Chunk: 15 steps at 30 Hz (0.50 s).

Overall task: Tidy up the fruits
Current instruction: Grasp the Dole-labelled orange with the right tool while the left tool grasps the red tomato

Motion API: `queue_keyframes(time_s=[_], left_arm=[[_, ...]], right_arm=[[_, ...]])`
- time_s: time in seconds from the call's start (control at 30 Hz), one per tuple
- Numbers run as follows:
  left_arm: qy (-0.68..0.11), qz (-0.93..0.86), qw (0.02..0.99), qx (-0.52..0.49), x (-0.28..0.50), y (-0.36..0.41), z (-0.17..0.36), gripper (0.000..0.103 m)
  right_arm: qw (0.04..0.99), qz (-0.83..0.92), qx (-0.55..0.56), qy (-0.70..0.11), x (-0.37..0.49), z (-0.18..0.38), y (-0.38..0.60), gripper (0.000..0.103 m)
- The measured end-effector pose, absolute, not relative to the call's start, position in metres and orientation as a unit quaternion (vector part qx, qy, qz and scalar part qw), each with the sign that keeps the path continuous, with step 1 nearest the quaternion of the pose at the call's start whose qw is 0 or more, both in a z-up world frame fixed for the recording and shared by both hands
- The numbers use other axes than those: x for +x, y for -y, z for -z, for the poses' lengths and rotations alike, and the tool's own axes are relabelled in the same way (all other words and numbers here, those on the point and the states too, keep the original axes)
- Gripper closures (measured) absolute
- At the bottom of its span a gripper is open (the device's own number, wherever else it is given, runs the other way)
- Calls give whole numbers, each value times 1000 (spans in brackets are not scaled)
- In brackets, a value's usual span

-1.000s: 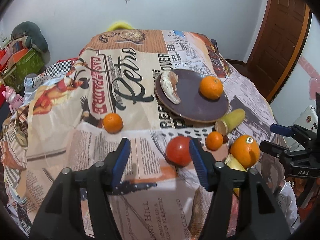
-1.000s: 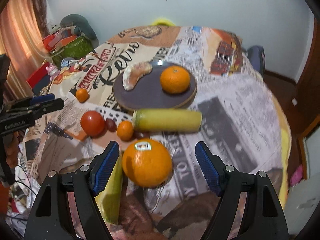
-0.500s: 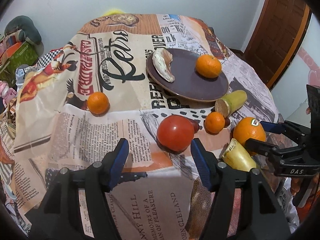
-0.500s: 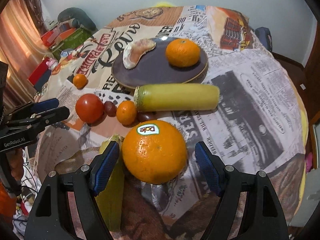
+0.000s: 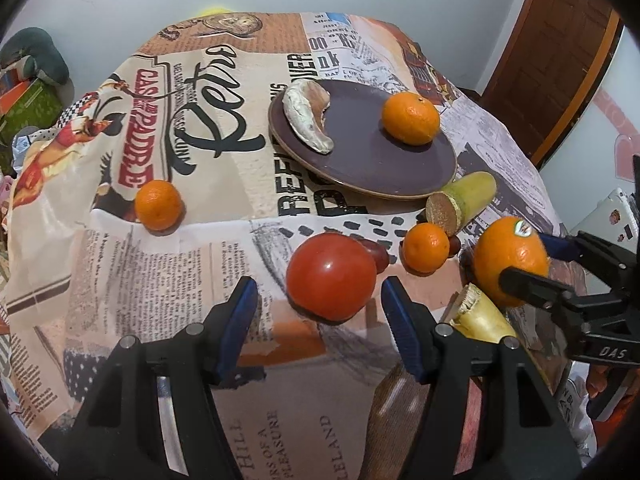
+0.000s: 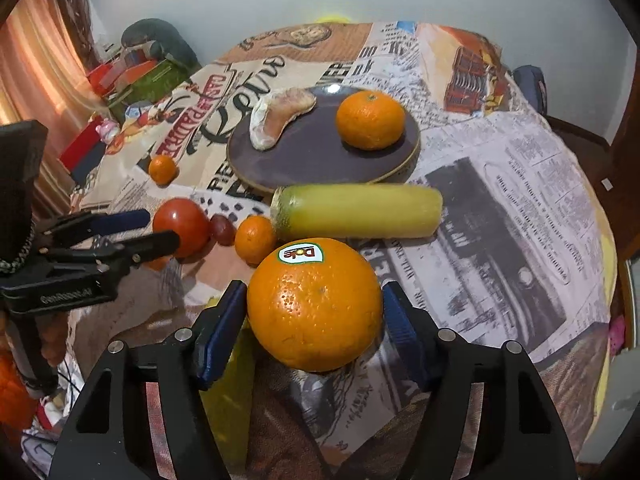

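A red tomato point(image 5: 331, 274) lies on the printed tablecloth between the fingertips of my left gripper point(image 5: 316, 292), which stands open with a gap on each side. The left gripper point(image 6: 160, 226) also shows at the left of the right wrist view. A large stickered orange point(image 6: 315, 304) sits between the pads of my right gripper point(image 6: 314, 292). Its jaws are closing and the pads meet the orange's sides. On the dark plate point(image 5: 360, 168) rest a mandarin point(image 5: 410, 118) and a peeled fruit wedge point(image 5: 306, 120).
A small mandarin point(image 5: 425, 247), a dark grape point(image 5: 374, 254) and a yellow-green stalk piece point(image 5: 464, 200) lie between tomato and plate. Another mandarin point(image 5: 158, 205) sits at the left. A yellow cut piece point(image 5: 480, 320) lies by the table's near edge. A wooden door point(image 5: 560, 40) stands at the right.
My left gripper came down and forward until the tomato sits between its fingertips. The right gripper's jaws narrowed from a clear gap onto the large orange.
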State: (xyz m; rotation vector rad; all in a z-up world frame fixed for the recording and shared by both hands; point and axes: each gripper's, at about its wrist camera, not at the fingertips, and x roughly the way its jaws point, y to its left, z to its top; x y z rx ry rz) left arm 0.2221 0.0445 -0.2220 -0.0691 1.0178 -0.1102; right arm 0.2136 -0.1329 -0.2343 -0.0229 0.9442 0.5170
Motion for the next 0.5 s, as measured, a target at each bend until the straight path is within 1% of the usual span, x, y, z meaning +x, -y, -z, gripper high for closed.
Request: queue_keyframes(time_s=[0.1, 0.17, 0.23, 0.27, 0.5], left_arm=[[-488, 51, 871, -32, 228, -42, 226, 39], [-488, 54, 871, -34, 231, -42, 228, 41], [-489, 57, 870, -34, 233, -40, 229, 52], [-489, 61, 869, -36, 233, -40, 230, 53], [-486, 58, 871, -42, 232, -43, 226, 54]], right_arm=[[864, -242, -8, -441, 215, 229, 138, 37], [868, -238, -10, -436, 216, 226, 139, 37], [871, -235, -10, -431, 217, 223, 141, 37], [872, -234, -8, -429, 218, 221, 142, 37], [880, -230, -8, -415, 222, 211, 144, 37]])
